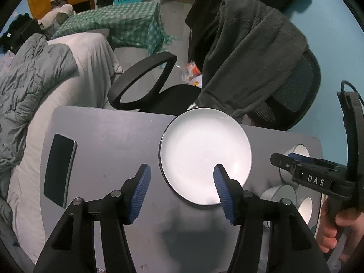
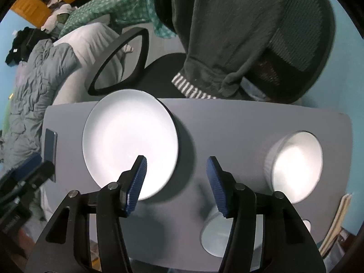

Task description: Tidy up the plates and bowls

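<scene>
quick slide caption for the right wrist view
Open right tongs hover over a grey table, between a white plate and two white bowls.

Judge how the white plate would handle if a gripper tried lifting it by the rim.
The white plate looks glazed and glossy, so probably slippery between pads. It lies flat on the grey table, leaving little rim to grab. Likely rigid and breakable if dropped.

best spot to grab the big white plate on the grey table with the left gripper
Take the plate by its near rim, one finger above and one under the edge. It lies flat on the table, so only the thin raised lip gives purchase. The left gripper is open, its right finger already over that near edge.
</scene>
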`<state>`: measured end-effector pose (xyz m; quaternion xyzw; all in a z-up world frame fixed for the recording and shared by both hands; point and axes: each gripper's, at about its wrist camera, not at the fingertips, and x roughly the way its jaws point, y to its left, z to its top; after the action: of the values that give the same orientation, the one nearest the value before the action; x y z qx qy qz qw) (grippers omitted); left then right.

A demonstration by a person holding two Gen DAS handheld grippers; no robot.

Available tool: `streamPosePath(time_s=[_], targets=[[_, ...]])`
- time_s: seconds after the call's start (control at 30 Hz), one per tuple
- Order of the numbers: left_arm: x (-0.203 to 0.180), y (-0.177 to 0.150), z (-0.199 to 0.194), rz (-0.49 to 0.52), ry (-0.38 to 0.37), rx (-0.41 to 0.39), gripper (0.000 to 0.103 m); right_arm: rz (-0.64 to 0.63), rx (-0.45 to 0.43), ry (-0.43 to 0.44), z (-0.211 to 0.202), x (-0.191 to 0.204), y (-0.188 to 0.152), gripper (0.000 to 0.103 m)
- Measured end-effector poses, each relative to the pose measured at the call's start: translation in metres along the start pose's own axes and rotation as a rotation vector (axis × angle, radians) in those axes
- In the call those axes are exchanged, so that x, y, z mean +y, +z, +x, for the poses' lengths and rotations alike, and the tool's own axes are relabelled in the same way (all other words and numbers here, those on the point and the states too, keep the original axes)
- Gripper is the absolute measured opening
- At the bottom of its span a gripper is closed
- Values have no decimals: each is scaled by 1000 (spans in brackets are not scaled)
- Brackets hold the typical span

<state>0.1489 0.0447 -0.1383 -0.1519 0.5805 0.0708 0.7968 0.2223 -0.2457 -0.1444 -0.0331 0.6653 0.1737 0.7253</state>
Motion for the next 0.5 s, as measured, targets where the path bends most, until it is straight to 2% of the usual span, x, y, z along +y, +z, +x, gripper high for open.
streamPosePath(time_s=[0.27,0.5], targets=[[-4,-24,-27,20,2,-30,60,7,-68,-34,-30,-8,-34,56],[-15,-45,-42,61,18,-36,60,55,-94,-40,-46,-18,-69,59]])
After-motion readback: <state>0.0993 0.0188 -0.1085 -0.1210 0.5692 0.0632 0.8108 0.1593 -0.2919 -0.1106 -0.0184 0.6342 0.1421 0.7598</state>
